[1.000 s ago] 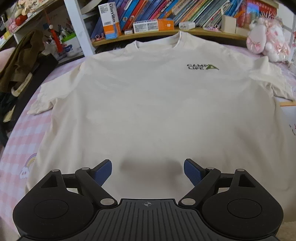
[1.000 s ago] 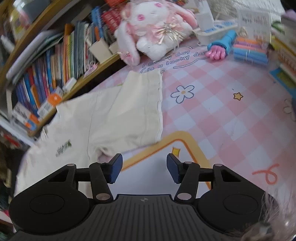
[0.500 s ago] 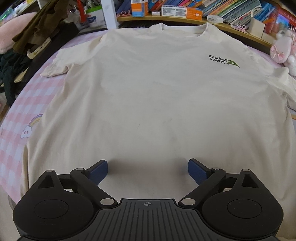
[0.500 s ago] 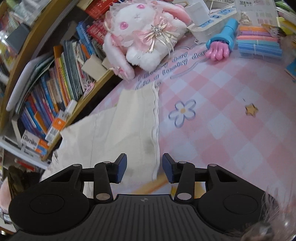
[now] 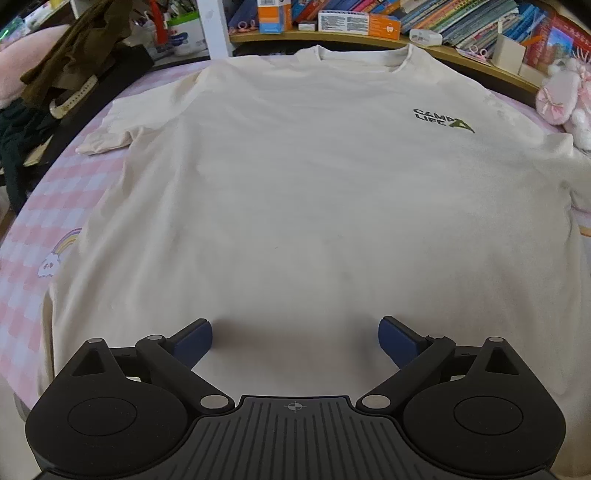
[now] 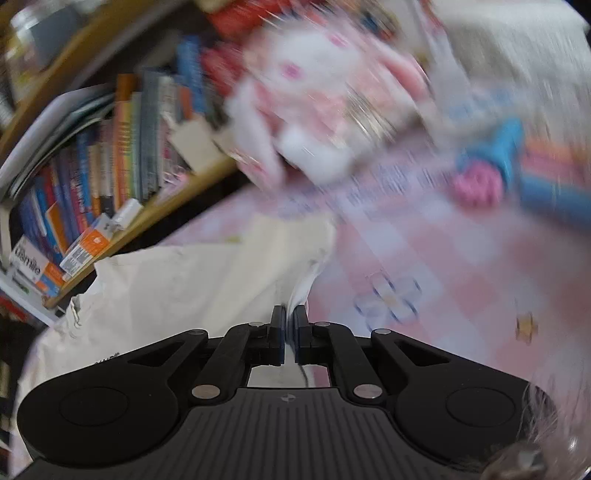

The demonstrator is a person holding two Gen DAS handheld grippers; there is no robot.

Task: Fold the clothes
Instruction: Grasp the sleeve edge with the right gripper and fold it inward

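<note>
While one cream T-shirt (image 5: 295, 192) lies flat, front up, on the pink checked cloth (image 5: 48, 206), the left gripper (image 5: 295, 339) hangs released over its hem, blue pads (image 5: 194, 338) wide apart. Only the left view shows the whole shirt, its small dark chest logo (image 5: 441, 120) and collar nearest the bookshelf (image 5: 369, 35). Only the right view, blurred, shows the right gripper (image 6: 290, 325) clenched on the soft sleeve edge (image 6: 306, 280), with one plush rabbit (image 6: 317, 103) beyond the shirt.
</note>
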